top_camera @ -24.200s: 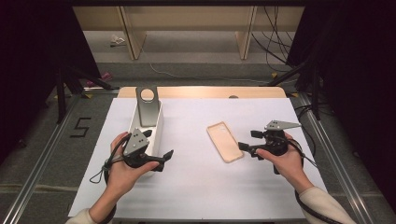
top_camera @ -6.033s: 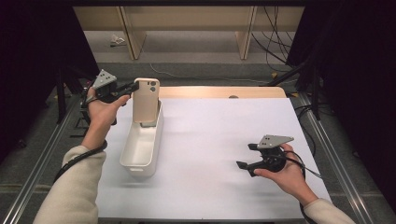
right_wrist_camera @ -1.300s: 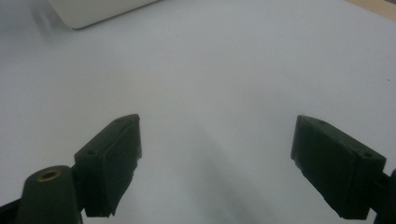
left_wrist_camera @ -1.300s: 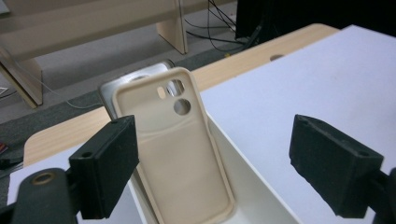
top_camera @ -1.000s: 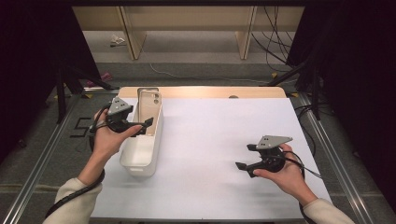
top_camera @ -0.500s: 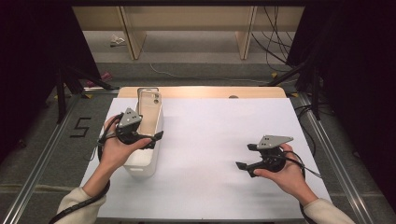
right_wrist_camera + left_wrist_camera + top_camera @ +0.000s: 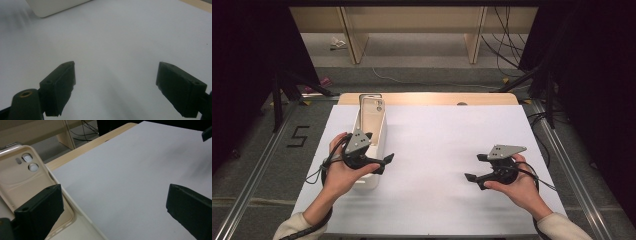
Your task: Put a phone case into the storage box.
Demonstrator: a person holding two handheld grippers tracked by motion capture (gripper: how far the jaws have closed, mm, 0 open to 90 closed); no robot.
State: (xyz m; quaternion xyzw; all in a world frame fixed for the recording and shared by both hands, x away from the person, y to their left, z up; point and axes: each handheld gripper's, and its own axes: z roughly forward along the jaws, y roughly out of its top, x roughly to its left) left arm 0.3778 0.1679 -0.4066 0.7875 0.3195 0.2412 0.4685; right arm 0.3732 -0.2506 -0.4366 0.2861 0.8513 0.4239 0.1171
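Inside white bin [image 7: 379, 131] — beige phone case [image 7: 371, 111], leaning.

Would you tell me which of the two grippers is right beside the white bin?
The left gripper, open at the white bin holding the phone case; the right gripper sits apart.

Phone case [image 7: 373, 114]: beige, camera cutouts uppermost, leaning inside white oblong bin [image 7: 379, 145] at table's left side.
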